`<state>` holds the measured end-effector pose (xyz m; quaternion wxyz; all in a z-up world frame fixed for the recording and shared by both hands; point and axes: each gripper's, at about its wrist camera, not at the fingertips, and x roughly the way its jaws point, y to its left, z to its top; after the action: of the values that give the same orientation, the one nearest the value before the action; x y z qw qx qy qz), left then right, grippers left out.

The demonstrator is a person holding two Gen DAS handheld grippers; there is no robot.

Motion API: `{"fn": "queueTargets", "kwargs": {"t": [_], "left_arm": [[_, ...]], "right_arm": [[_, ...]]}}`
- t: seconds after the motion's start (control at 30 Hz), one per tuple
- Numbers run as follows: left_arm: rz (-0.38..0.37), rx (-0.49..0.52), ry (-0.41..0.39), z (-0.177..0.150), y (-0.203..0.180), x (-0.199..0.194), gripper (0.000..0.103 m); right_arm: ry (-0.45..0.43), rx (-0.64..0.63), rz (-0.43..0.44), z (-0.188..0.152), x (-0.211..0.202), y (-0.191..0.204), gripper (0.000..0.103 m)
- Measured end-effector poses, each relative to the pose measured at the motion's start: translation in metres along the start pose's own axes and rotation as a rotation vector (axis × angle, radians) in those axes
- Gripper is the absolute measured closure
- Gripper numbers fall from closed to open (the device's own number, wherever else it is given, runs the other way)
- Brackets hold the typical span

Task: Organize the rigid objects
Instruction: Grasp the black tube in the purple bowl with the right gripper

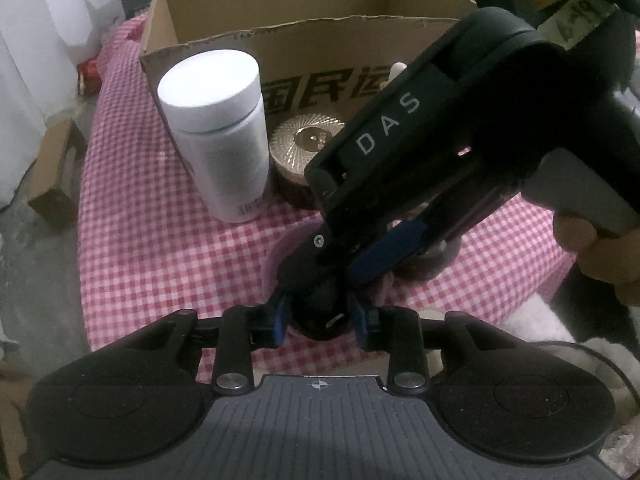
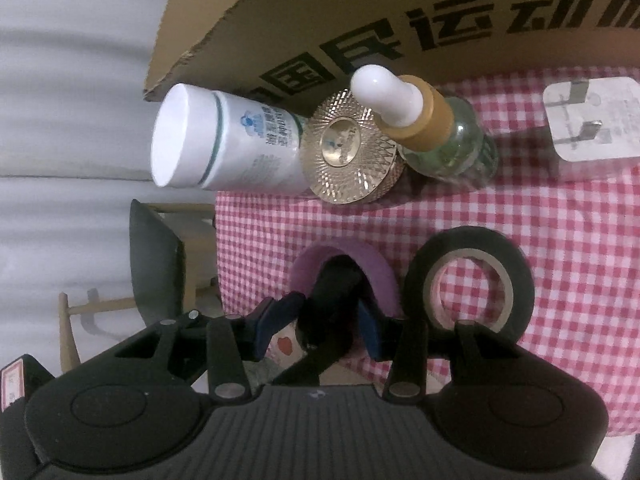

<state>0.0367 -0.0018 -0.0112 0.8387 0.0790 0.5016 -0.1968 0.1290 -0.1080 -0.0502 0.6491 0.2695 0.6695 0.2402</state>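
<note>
A: Purple roll [image 2: 372, 276], where is it?

B: It lies flat on the checked cloth of the tabletop [image 1: 160, 240], close to the near edge. It sits just beside the black tape roll [image 2: 520, 280] and in front of the cardboard box [image 1: 240, 12].

A: And the claws?

B: Both meet at it. The left claw [image 1: 320, 316] is partly spread around something dark in the roll's middle. The right claw [image 2: 324, 316] comes in from the other side, also partly spread. The spot is dark, so I cannot tell whether either one's pads actually press on anything.

A: How would you do this well?

B: Let one claw pinch the roll's wall while the other backs off, so they don't fight over it. Then lift it straight up, clear of the tape roll, and carry it over the box's torn front wall.

A: Any writing?

B: The right claw's body reads "DAS". The box front is printed "国民运动", with more cut off. The white bottle [image 1: 218, 132] has blue print and a barcode, both too blurred to read. The gold lid [image 2: 348, 148], dropper bottle [image 2: 440, 136] and white charger plug [image 2: 592, 120] show nothing legible.
</note>
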Motion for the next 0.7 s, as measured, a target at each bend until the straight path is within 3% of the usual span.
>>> {"fn": "queueTargets", "kwargs": {"t": [0.37,0.7], "left_arm": [[-0.008,-0.025,-0.003,0.005,0.003,0.007,0.067],[-0.035,-0.067,-0.012,0.000,0.007,0.001,0.069]], "right_arm": [[-0.030,0.029,0.044,0.001,-0.009,-0.014,0.057],[-0.043,0.012,0.061,-0.010,-0.011,-0.015,0.067]]}}
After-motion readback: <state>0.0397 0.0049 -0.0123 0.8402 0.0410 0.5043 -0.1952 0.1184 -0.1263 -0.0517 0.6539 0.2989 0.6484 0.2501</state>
